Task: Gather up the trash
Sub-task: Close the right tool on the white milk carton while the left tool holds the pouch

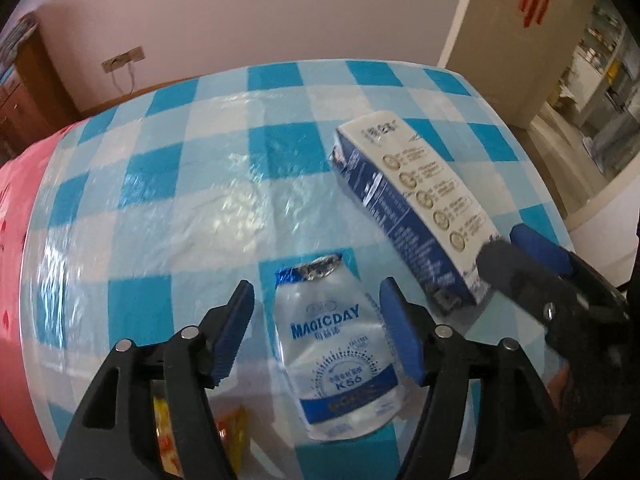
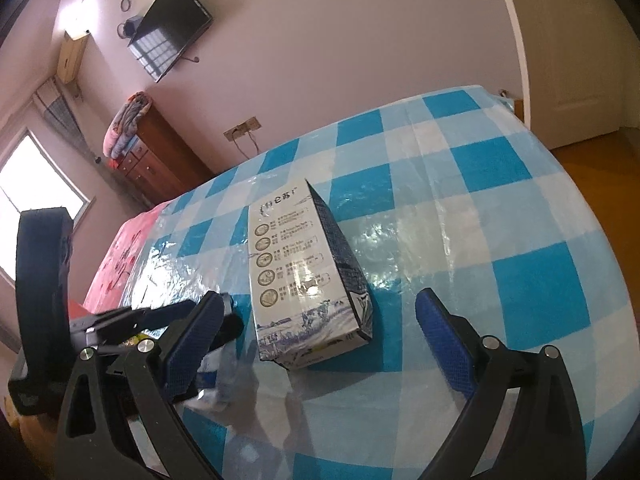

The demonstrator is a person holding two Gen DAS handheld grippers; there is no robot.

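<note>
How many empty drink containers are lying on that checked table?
2. A clear MAGICDAY bottle lies between the open left gripper's fingers; a blue-and-white carton lies flat ahead of the right gripper. The grippers may hide others.

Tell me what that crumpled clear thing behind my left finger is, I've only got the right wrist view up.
Observer: A small plastic bottle lying on its side, labelled MAGICDAY, with crumpled foil at its mouth.
Operator: Is the left hand-held gripper gripping it?
Observer: No. The left hand-held gripper straddles the bottle, with a gap showing at each pad.
Operator: Any other trash near it?
Observer: Yes, orange and yellow wrappers show just below that gripper's left finger.
</note>
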